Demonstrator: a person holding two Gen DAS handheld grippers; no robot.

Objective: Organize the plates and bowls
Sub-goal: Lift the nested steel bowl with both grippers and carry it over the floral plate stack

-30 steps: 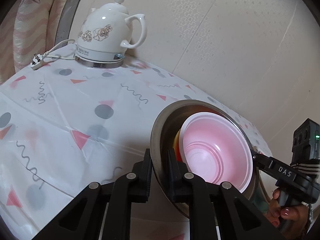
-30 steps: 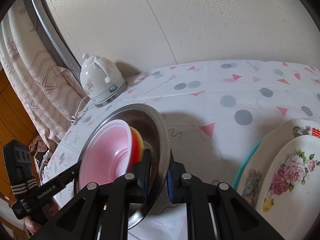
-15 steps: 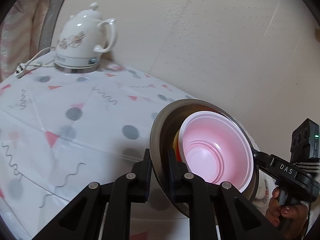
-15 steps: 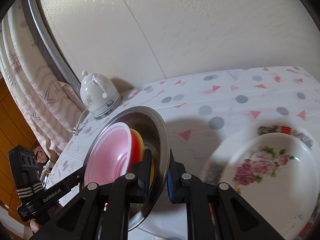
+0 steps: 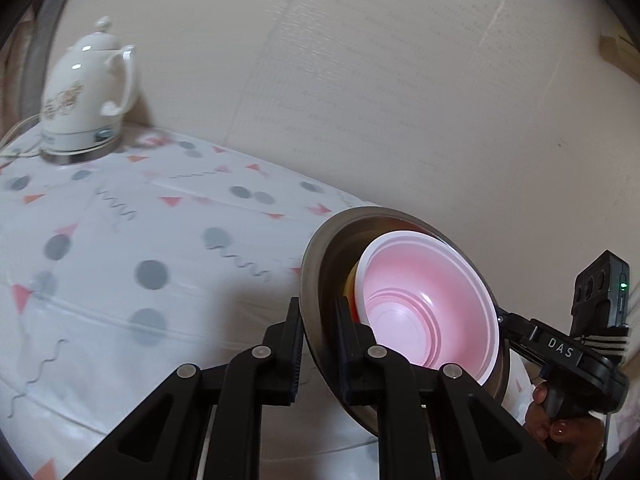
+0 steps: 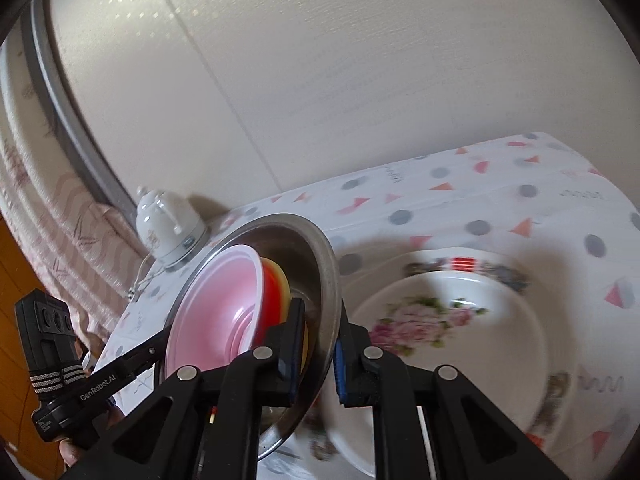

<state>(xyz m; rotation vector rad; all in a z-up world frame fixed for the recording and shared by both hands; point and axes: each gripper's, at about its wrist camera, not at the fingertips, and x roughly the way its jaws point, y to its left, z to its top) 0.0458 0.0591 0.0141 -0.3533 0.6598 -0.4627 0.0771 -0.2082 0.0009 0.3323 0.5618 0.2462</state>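
Both grippers clamp the rim of one steel bowl (image 5: 320, 264), from opposite sides. The left gripper (image 5: 318, 344) pinches the rim edge nearest it, one finger inside and one outside; the right gripper (image 6: 320, 344) does the same on its side. Nested in the bowl, a pink bowl (image 5: 428, 300) sits over a red and a yellow one. Beyond the right jaws lie flowered plates (image 6: 460, 320) on the tablecloth (image 5: 120, 240). A white kettle (image 5: 86, 92) stands far off.
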